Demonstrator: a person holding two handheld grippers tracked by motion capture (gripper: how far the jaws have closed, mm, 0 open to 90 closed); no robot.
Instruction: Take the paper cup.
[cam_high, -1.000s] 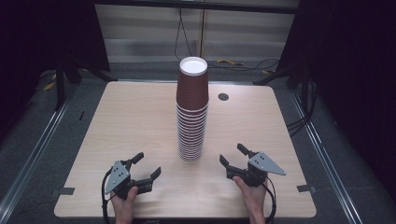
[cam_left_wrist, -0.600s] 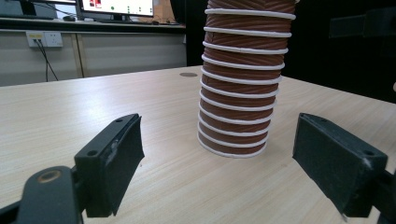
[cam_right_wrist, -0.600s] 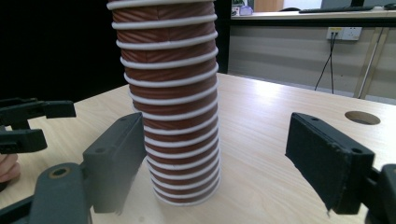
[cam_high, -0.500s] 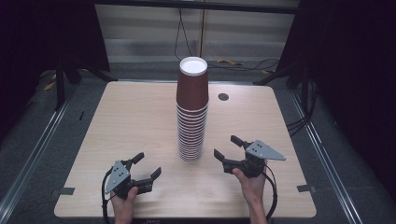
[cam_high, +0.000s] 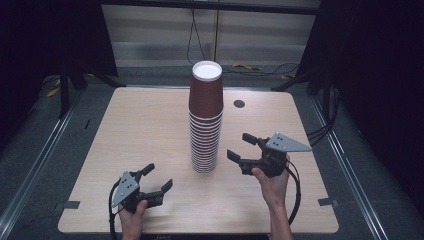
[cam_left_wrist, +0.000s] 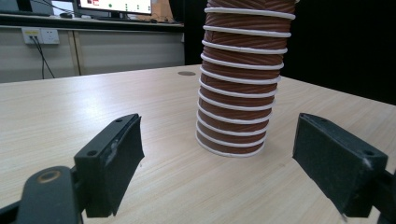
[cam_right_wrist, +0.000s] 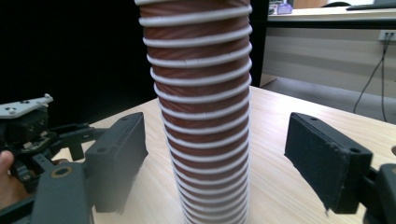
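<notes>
Cups, brown paper ones nested upside down into a tall stack (cam_high: 204, 120), stand near the middle of the wooden table (cam_high: 140, 130). We hold our right gripper (cam_high: 243, 148) lifted just beside the stack's lower part, jaws spread wide toward it. Our left gripper (cam_high: 158, 177) rests low near the table's front edge, jaws also spread.

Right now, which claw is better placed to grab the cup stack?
Right. The right claw is raised, open and aimed at the cup stack, which sits between its jaws in the right gripper view. The left claw is also open but lies low on the table, farther off.
</notes>
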